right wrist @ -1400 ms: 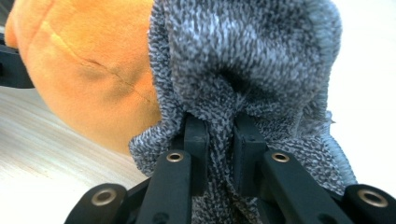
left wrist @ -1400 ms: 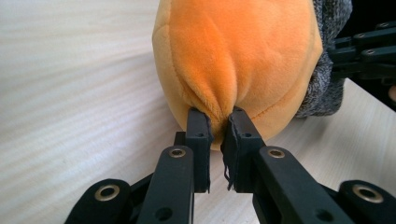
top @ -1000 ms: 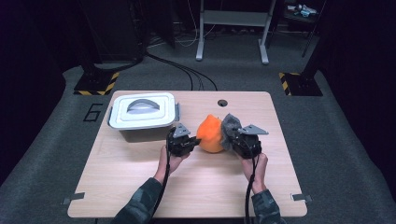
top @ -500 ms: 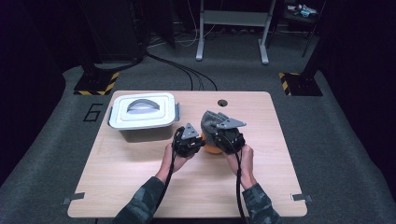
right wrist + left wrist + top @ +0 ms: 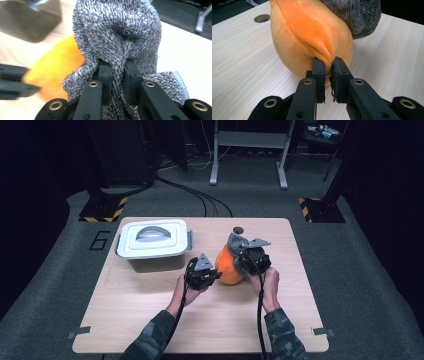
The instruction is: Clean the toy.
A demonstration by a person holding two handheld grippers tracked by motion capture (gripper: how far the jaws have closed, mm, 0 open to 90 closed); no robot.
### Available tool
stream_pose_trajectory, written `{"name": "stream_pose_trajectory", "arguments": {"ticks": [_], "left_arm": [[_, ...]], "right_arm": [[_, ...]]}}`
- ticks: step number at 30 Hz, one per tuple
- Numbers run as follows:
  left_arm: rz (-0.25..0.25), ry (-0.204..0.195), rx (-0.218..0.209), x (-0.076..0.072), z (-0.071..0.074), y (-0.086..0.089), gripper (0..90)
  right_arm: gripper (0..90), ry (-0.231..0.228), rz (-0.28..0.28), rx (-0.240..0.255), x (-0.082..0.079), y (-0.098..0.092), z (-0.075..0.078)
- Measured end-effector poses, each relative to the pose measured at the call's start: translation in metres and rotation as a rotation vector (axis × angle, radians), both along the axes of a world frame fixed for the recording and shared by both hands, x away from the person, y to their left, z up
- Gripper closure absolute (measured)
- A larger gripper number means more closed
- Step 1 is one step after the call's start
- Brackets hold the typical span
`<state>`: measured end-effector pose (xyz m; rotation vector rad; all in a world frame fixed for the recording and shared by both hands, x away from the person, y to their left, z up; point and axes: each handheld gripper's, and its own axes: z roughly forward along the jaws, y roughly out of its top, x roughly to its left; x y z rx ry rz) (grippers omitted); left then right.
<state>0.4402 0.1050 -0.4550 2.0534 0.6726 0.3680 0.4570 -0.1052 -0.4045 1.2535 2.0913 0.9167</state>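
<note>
Since a second earlier: left gripper [image 5: 214, 274] kept pinched on orange plush [image 5: 229, 266], right gripper [image 5: 239, 254] clamped on grey knit [image 5: 236, 240], shifted upward.

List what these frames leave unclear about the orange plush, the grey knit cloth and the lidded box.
- Orange plush: its far side, hidden by its own body in the left gripper view; blurred in the right gripper view.
- Grey knit cloth: full shape, bunched.
- White box: contents, under its lid.
</note>
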Motion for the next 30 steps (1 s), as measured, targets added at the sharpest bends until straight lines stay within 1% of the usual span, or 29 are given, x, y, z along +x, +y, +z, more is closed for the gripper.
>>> {"name": "stream_pose_trajectory", "arguments": {"ticks": [1, 3, 5, 7, 9, 10, 11, 12, 14, 15, 17, 18, 20, 22, 23, 24, 26, 28, 29, 30], "left_arm": [[-0.003, 0.001, -0.001, 0.0, 0.0, 0.0, 81.9], [-0.003, -0.002, 0.002, 0.0, -0.001, 0.0, 81.9], [-0.006, 0.001, 0.001, 0.0, -0.001, 0.0, 81.8], [-0.005, 0.002, 0.0, 0.001, -0.001, 0.0, 81.8], [0.001, -0.001, 0.002, 0.0, -0.001, 0.0, 81.7], [-0.003, 0.002, 0.003, 0.0, -0.001, 0.0, 81.7], [0.005, 0.008, -0.008, 0.0, -0.001, 0.0, 81.7], [0.002, -0.001, 0.001, 0.0, -0.001, 0.0, 81.7], [-0.003, 0.003, 0.003, 0.0, -0.001, 0.0, 81.7], [-0.009, 0.001, 0.013, 0.0, -0.001, 0.0, 81.7], [-0.006, 0.001, 0.016, 0.0, -0.001, 0.0, 81.7], [-0.004, 0.001, 0.013, 0.0, -0.002, 0.0, 81.7], [0.003, 0.001, 0.012, 0.0, -0.002, -0.001, 81.7], [0.0, 0.002, 0.014, 0.0, -0.002, -0.001, 81.7], [0.002, 0.002, 0.008, 0.0, -0.003, -0.001, 81.7], [0.001, 0.005, 0.008, 0.001, -0.003, -0.001, 81.7], [0.001, 0.004, 0.011, 0.001, -0.003, -0.001, 81.7], [-0.001, 0.005, 0.014, 0.001, -0.003, -0.001, 81.7], [-0.001, 0.007, 0.015, 0.001, -0.003, 0.0, 81.7], [-0.003, 0.009, 0.013, 0.001, -0.003, 0.0, 81.7]], "right_arm": [[78.6, -0.003, -0.001, -0.001, 0.001, -0.003, -0.001], [78.5, -0.011, 0.007, 0.014, -0.002, -0.006, 0.001], [78.6, -0.03, 0.035, 0.033, -0.009, -0.005, 0.006], [78.5, -0.032, 0.073, 0.051, -0.018, 0.002, 0.011], [78.5, -0.043, 0.122, 0.047, -0.027, 0.012, 0.014], [78.5, -0.048, 0.137, 0.048, -0.029, 0.016, 0.015], [78.4, -0.04, 0.16, 0.049, -0.032, 0.021, 0.015], [78.4, -0.039, 0.173, 0.044, -0.033, 0.024, 0.015], [78.3, -0.019, 0.19, 0.024, -0.03, 0.03, 0.008], [78.4, -0.014, 0.187, 0.024, -0.029, 0.031, 0.006], [78.5, -0.007, 0.183, 0.021, -0.025, 0.031, 0.001], [78.5, -0.008, 0.167, 0.025, -0.022, 0.03, -0.001], [78.6, -0.009, 0.149, 0.022, -0.019, 0.029, -0.002], [78.6, -0.009, 0.129, 0.015, -0.016, 0.026, -0.002], [78.6, -0.006, 0.11, 0.022, -0.016, 0.025, -0.002], [78.6, -0.015, 0.109, 0.014, -0.014, 0.022, -0.002], [78.6, -0.014, 0.09, 0.019, -0.012, 0.018, -0.003], [78.6, -0.017, 0.068, 0.006, -0.011, 0.014, -0.004], [78.6, -0.022, 0.07, 0.006, -0.009, 0.013, -0.005], [78.6, -0.021, 0.059, 0.001, -0.009, 0.011, -0.005]]}}
